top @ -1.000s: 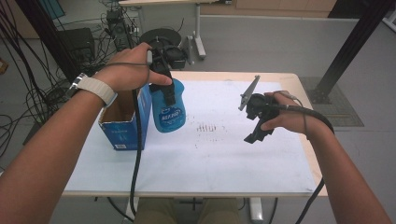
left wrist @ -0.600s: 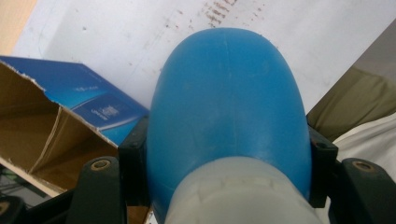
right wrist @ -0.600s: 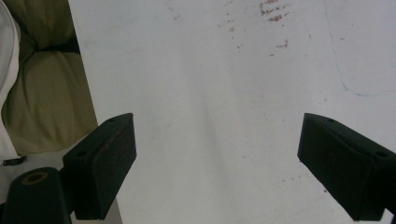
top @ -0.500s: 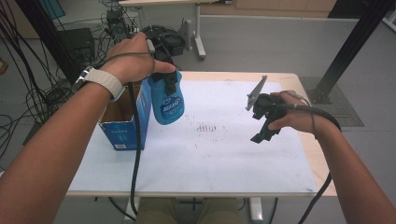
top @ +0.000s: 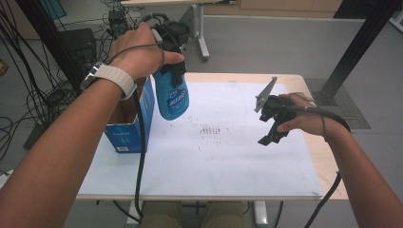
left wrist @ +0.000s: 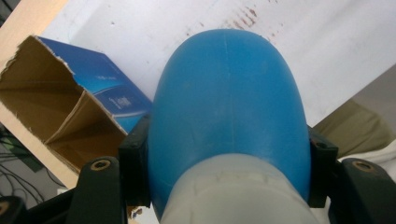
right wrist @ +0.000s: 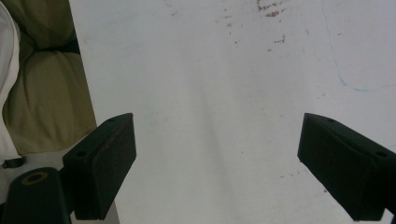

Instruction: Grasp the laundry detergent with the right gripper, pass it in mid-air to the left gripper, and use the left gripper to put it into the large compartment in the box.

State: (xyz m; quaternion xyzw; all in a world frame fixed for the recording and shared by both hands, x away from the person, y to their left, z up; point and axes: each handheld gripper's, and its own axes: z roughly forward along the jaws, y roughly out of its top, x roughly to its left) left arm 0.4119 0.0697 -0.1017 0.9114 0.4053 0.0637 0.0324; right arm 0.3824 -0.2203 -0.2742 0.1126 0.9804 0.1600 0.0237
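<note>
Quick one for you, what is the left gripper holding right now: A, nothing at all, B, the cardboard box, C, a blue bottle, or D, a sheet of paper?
C: the left gripper has its jaws clamped on the neck end of the blue bottle, which hangs off the table beside the open box; the left gripper view shows the pads pressing the bottle's sides.

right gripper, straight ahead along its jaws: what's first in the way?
Most likely the white table surface. The right gripper has open jaws with nothing between them, and its own view looks down onto bare white sheet with faint reddish marks. Depth is unclear, so how far off I cannot tell.
</note>
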